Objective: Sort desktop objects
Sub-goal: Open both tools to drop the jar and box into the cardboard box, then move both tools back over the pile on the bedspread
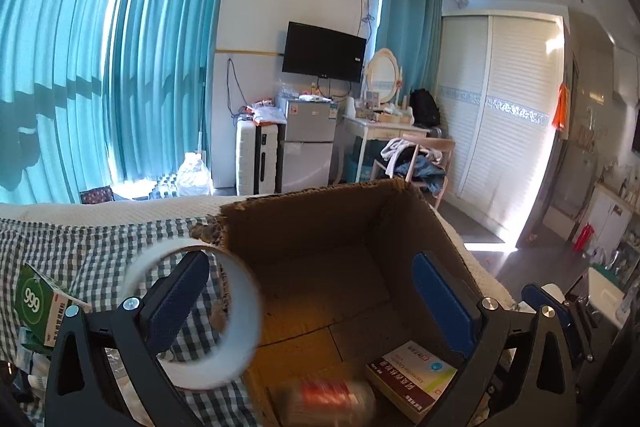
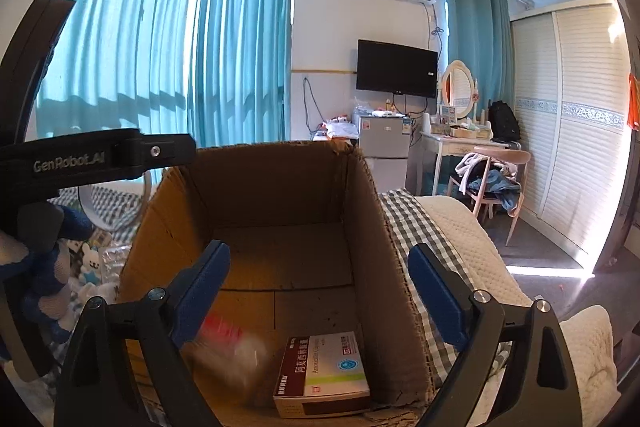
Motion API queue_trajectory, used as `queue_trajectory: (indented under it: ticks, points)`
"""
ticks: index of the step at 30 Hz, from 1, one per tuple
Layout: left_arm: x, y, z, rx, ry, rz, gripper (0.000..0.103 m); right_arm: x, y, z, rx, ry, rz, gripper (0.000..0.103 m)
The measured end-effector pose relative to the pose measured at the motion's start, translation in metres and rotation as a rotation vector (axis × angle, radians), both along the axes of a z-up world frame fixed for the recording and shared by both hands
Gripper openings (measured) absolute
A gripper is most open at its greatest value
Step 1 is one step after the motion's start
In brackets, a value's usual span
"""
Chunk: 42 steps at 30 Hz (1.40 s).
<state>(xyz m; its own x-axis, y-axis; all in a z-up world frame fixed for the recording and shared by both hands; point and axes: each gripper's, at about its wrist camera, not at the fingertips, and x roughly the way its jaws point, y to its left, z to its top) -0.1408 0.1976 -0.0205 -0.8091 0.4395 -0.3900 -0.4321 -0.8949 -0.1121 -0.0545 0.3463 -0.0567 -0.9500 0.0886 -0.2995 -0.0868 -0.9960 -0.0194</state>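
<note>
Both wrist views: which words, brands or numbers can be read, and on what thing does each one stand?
"999": green and white box on the checked cloth, left wrist view.
"GenRobot_AI": black body of the left gripper's frame, right wrist view.
Medicine box in the cardboard box: print too small to read.
Blurred red and white item: unreadable.

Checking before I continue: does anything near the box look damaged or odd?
Yes. The cardboard box has a torn, ragged rim at its far left corner. A roll of tape hangs looped on the left gripper's finger, outside the box.
</note>
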Motion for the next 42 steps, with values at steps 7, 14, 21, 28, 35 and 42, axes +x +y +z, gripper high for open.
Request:
queue_trajectory:
  ticks: [7, 14, 21, 28, 35, 42]
  points:
    - [0.029, -0.028, 0.026, 0.015, 0.058, 0.033, 0.103, 0.028, -0.016, 0.023, 0.038, 0.053, -0.025, 0.095]
    - [0.065, -0.061, 0.055, 0.053, 0.132, 0.052, 0.103, 0.056, -0.033, 0.055, 0.028, 0.138, -0.012, 0.103]
    - [0.098, -0.095, 0.077, 0.036, 0.201, 0.133, 0.103, 0.077, -0.056, 0.077, 0.019, 0.196, 0.008, 0.103]
    - [0.117, -0.133, 0.088, -0.006, 0.252, 0.227, 0.103, 0.092, -0.083, 0.092, 0.009, 0.232, 0.051, 0.103]
    - [0.124, -0.183, 0.092, -0.070, 0.285, 0.369, 0.103, 0.089, -0.114, 0.099, -0.011, 0.232, 0.126, 0.103]
    - [0.105, -0.244, 0.066, -0.132, 0.227, 0.540, 0.103, 0.069, -0.156, 0.092, -0.023, 0.196, 0.217, 0.103]
